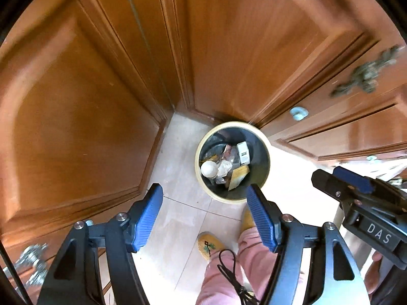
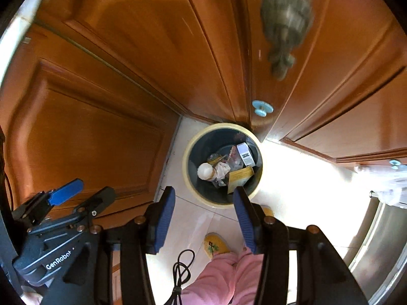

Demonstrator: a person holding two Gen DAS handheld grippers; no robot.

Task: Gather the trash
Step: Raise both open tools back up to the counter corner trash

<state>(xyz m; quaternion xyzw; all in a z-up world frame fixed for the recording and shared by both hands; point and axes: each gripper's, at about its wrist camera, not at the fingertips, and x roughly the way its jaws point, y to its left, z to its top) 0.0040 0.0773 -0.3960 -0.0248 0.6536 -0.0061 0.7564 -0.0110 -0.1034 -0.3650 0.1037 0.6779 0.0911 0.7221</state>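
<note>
A round bin with a cream rim [image 1: 197,157] [image 2: 185,167] stands on the tiled floor in a corner of wooden cabinets, far below both grippers. Inside lie a white round lump [image 1: 209,169] [image 2: 205,170], a white box [image 1: 243,152] [image 2: 246,155], a yellow card [image 1: 239,175] [image 2: 240,176] and crumpled wrappers. My left gripper [image 1: 204,188] [image 2: 92,188] points straight down, open, with nothing between its blue pads. Beside it my right gripper [image 2: 203,190] [image 1: 328,174] is also open and holds nothing.
Wooden cabinet doors [image 1: 76,101] close in the corner on the left and behind. A pale blue knob [image 1: 299,113] [image 2: 262,108] and an ornate metal handle [image 1: 368,73] sit on the right doors. Below stand a person's pink trouser legs and yellow slippers [image 1: 209,245] [image 2: 216,245]; a black cable [image 2: 182,261] dangles.
</note>
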